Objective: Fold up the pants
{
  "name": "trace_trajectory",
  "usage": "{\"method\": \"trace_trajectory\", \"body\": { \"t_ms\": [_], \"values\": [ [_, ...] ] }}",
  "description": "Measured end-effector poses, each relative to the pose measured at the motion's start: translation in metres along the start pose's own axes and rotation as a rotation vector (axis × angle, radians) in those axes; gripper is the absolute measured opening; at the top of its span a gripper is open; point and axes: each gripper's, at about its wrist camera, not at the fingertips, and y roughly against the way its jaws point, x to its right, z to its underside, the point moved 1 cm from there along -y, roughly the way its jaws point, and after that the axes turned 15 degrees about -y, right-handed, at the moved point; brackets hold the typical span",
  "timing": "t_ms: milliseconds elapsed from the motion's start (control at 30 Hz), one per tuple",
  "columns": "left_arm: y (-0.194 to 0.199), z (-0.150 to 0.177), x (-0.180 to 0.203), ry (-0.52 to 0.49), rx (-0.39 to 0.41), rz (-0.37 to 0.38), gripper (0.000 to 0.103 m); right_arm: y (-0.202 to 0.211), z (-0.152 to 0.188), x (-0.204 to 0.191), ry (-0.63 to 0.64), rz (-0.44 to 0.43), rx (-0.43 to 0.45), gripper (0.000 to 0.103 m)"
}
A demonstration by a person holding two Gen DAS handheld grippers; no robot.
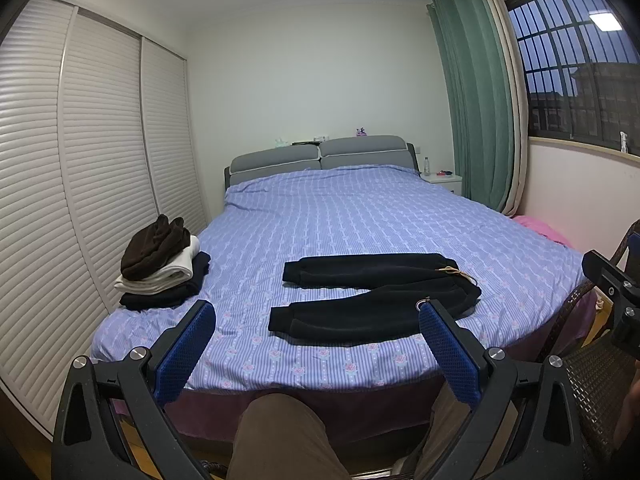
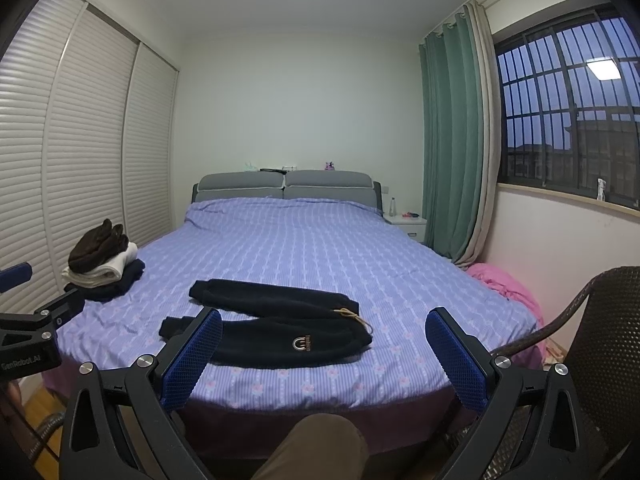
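Pants (image 1: pixel 372 300), black and laid out with both legs running sideways, lie on the near part of my bed (image 1: pixel 360 216), at 12 o'clock just beyond my knee (image 1: pixel 280 436). The waistband with its tan drawstring (image 1: pixel 456 272) sits toward 3 o'clock, the cuffs toward 9 o'clock, and a small pale logo (image 2: pixel 300 343) shows on the nearer leg in the right wrist view. My left tongs (image 1: pixel 316 344) hang spread wide and gripping nothing, short of the foot of the bed, their blue pads (image 1: pixel 188 354) framing the nearer pant leg. My right tongs (image 2: pixel 324 354) are likewise splayed apart and bare, held off the mattress, the pants lying toward 10 o'clock of them. A stack of folded clothes (image 1: pixel 160 272), dark brown over white over black, rests on the bed's left edge at 9 o'clock, well apart from the pants. Slatted wardrobe doors (image 1: pixel 80 160) stand behind the stack. A grey headboard (image 1: pixel 320 156) closes the far end at 12 o'clock, with green curtains (image 1: pixel 476 100) and a barred window (image 1: pixel 576 64) toward 2 o'clock. A wicker chair (image 2: pixel 604 340) stands at 4 o'clock beside a pink cloth (image 2: pixel 504 284).
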Motion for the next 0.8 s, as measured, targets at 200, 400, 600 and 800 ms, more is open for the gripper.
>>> {"method": "trace_trajectory", "body": {
  "t_ms": [200, 400, 600, 800],
  "values": [
    [0.0011, 0.0001, 0.0014, 0.001, -0.004, 0.005, 0.103, 0.0007, -0.0005, -0.0008, 0.000, 0.001, 0.003, 0.103],
    [0.0012, 0.0001, -0.0015, 0.000, -0.002, 0.007, 0.103, 0.0007, -0.0006, -0.0013, -0.001, 0.001, 0.001, 0.103],
    [0.0017, -0.0007, -0.0023, 0.000, -0.002, 0.005, 0.103, 0.0009, -0.0010, -0.0019, 0.000, 0.002, 0.004, 0.103],
    [0.0021, -0.0019, -0.0040, -0.002, -0.002, 0.004, 0.103, 0.0011, 0.0006, -0.0024, 0.000, 0.002, 0.004, 0.103]
  ]
}}
